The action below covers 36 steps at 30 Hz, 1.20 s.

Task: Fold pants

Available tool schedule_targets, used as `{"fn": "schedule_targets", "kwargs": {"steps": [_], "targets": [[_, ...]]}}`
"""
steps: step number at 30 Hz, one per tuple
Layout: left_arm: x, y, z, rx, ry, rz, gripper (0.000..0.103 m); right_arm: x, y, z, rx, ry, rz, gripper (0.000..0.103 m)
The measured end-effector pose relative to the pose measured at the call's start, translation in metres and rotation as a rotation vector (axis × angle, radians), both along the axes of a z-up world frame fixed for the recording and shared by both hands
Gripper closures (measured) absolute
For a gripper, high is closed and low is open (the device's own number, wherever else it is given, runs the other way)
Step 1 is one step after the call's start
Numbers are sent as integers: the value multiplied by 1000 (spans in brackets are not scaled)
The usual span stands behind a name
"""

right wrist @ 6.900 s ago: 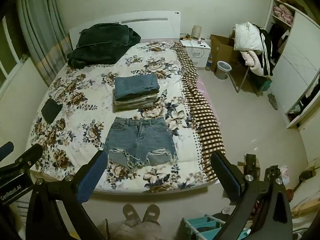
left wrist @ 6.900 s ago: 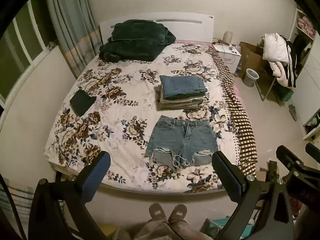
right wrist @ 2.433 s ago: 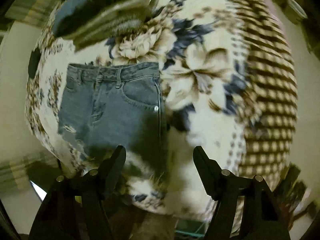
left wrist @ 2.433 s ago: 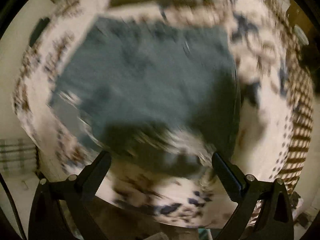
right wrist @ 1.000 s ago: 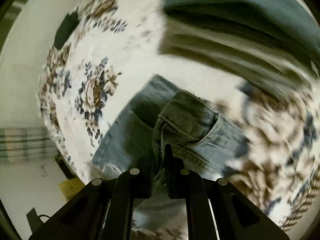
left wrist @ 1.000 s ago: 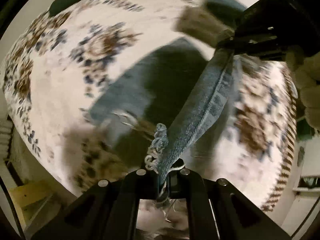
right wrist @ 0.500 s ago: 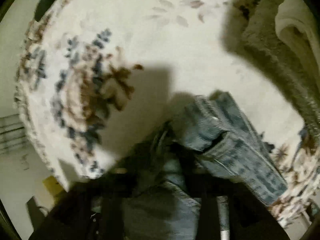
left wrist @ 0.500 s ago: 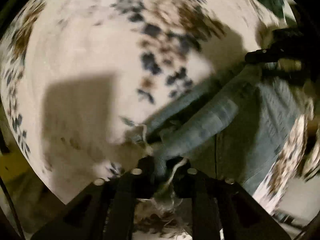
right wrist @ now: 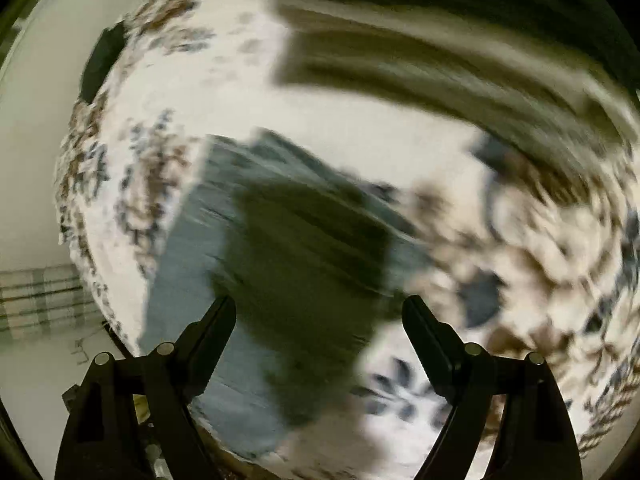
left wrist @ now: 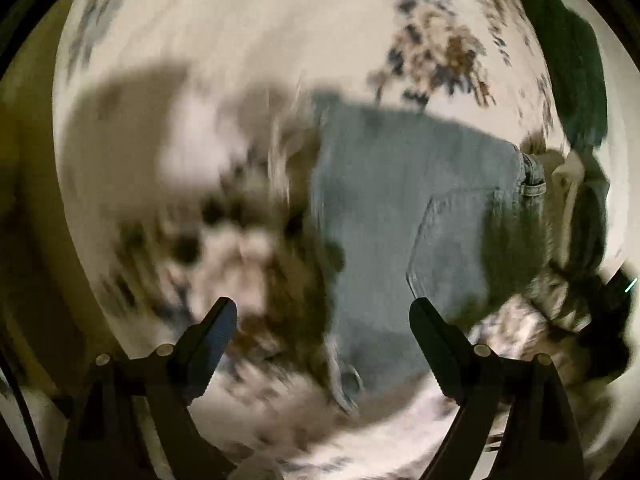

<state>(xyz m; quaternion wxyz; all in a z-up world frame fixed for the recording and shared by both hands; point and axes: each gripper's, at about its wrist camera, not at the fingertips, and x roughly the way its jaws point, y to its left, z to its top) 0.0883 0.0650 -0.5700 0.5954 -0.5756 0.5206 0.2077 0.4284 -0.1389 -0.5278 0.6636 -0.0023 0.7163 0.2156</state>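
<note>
The blue denim shorts (left wrist: 400, 208) lie folded in half on the floral bedsheet (left wrist: 208, 24), back pocket up; they also show in the right wrist view (right wrist: 188, 256). My left gripper (left wrist: 323, 316) is open and empty just above the shorts' lower edge. My right gripper (right wrist: 319, 314) is open and empty above the shorts, casting a dark shadow on them. Both views are blurred by motion.
A stack of folded pants (right wrist: 440, 52) lies just beyond the shorts and shows at the right in the left wrist view (left wrist: 576, 184). A dark green blanket (left wrist: 568, 60) lies at the far end of the bed. A small dark folded cloth (right wrist: 104, 60) lies near the bed's left edge.
Both grippers have let go of the shorts and opened. The shorts now lie flat, folded in half. Both grippers have pulled back from the cloth.
</note>
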Motion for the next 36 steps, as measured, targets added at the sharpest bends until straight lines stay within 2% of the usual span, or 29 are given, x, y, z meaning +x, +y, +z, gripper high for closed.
{"fn": "schedule_targets", "kwargs": {"steps": [3, 5, 7, 11, 13, 14, 15, 16, 18, 21, 25, 28, 29, 31, 32, 33, 34, 35, 36], "targets": [[-3, -29, -14, -127, -16, 113, 17, 2, -42, -25, 62, 66, -75, 16], [-7, -44, -23, -188, -29, 169, 17, 3, -61, -46, 165, 124, -125, 16], [-9, -60, -35, -258, -47, 241, 17, 4, -67, -65, 221, 167, -145, 16], [-9, -75, -57, -361, -57, 377, 17, 11, -63, -92, 320, 195, -163, 16], [1, -74, -61, -349, -53, 397, 26, 14, -58, -98, 355, 189, -177, 15], [5, -69, -60, -310, -42, 389, 42, 17, -57, -98, 384, 177, -184, 22], [8, -65, -57, -277, -46, 379, 52, 18, -55, -96, 375, 144, -175, 50], [10, -60, -55, -253, -57, 363, 56, 19, -50, -93, 339, 105, -146, 55], [15, -50, -42, -191, -76, 284, 69, 13, -50, -90, 316, 82, -157, 63], [19, -33, -16, -99, -89, 158, 73, -5, -64, -72, 339, 59, -189, 73], [7, -2, 29, 45, -112, 19, 73, -51, -90, -50, 338, 60, -249, 76], [-10, 18, 37, 88, -120, -36, 70, -101, -106, -48, 317, 102, -308, 76], [-19, 21, 32, 78, -106, -20, 65, -113, -109, -51, 313, 114, -314, 75], [-42, 22, 20, -10, -116, 70, 59, -126, -117, -64, 319, 137, -350, 69], [-58, 23, 12, -65, -132, 133, 51, -129, -115, -71, 315, 145, -372, 61], [-67, 20, 9, -85, -138, 170, 42, -127, -121, -79, 331, 167, -401, 52], [-72, 10, 8, -94, -141, 202, 37, -126, -124, -85, 345, 186, -419, 47], [-78, 1, 6, -109, -149, 239, 30, -123, -128, -91, 357, 204, -432, 37], [-84, -7, 2, -130, -154, 267, 26, -122, -131, -93, 370, 211, -436, 34]]}}
